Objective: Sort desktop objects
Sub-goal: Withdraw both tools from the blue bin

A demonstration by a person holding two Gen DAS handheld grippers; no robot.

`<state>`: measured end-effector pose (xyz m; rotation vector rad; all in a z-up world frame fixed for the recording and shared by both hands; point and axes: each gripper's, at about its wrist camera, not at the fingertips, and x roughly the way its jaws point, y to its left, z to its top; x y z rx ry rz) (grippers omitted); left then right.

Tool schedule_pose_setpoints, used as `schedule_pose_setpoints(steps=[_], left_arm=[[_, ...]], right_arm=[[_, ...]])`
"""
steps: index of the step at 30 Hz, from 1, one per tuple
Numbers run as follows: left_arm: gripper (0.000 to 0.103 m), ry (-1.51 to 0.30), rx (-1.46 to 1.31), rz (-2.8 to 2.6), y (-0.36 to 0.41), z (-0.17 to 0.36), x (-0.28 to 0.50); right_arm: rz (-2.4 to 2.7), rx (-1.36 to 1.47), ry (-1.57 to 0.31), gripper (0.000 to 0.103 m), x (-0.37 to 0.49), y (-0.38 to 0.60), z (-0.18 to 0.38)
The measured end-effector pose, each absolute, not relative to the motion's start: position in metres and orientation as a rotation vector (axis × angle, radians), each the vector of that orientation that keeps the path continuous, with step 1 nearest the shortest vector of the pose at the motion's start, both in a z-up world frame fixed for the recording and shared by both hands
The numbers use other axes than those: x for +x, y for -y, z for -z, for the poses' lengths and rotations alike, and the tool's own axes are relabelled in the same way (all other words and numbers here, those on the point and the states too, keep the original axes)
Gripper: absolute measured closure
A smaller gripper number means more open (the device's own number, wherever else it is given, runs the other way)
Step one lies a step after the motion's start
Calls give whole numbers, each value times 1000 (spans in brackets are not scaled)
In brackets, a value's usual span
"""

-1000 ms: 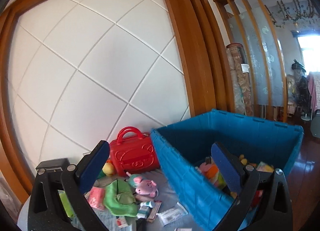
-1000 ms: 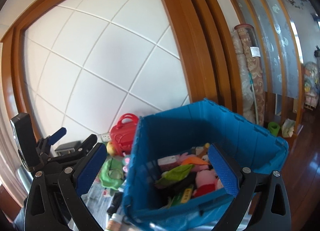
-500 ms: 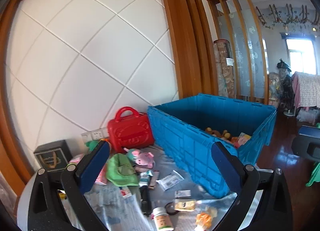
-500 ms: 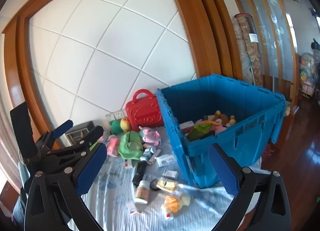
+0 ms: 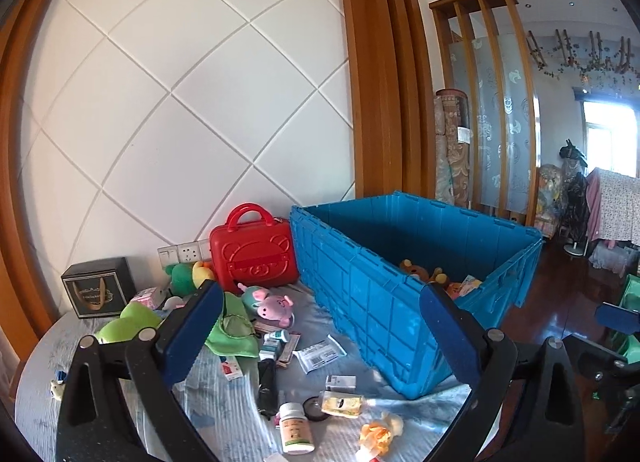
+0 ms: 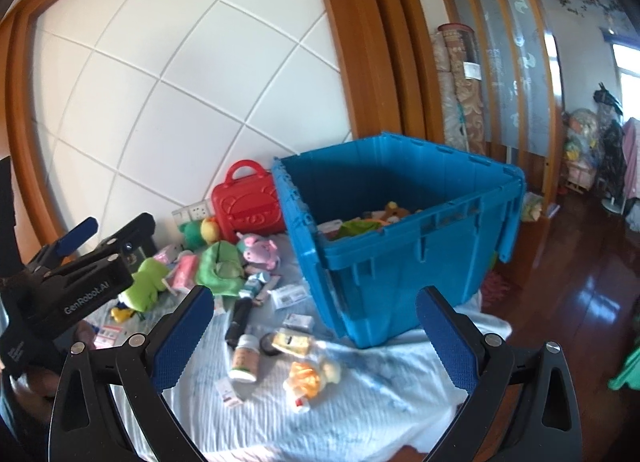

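Note:
A big blue crate (image 5: 380, 302) (image 6: 400, 262) stands on the table's right side with plush toys and packets inside. Loose things lie left of it: a pink pig plush (image 5: 272, 304) (image 6: 258, 248), a green cloth (image 5: 232, 328) (image 6: 218, 268), a white pill bottle (image 5: 296, 428) (image 6: 245, 358), a black tube (image 5: 267, 382) (image 6: 238, 322), an orange toy (image 5: 376, 434) (image 6: 308, 376). My left gripper (image 5: 320, 338) is open and empty, held above the table's near side. My right gripper (image 6: 314, 342) is open and empty, further back; the left gripper's body (image 6: 68, 286) shows at its left.
A red toy suitcase (image 5: 254, 250) (image 6: 246, 206) stands against the white panelled wall beside the crate. A black box (image 5: 98, 292) sits at the far left. A green frog plush (image 6: 146, 290) and small packets lie on the pale blue tablecloth (image 6: 360, 402). Dark wooden floor lies to the right.
Both grippers have pulled back and up from the crate, so the whole littered table now shows. Both stay open and empty.

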<state>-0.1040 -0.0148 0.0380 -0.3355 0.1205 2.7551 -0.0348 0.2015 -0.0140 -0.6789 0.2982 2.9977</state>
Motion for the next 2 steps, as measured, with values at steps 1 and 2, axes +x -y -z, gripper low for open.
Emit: schedule_pose_setpoints(steps=[1, 2], left_arm=[[3, -121, -318, -2762, 13, -40, -101], [3, -114, -309, -2764, 11, -42, -99]], right_arm=[[-2994, -675, -293, 0, -34, -204, 14], [-2993, -673, -293, 0, -33, -207, 13]])
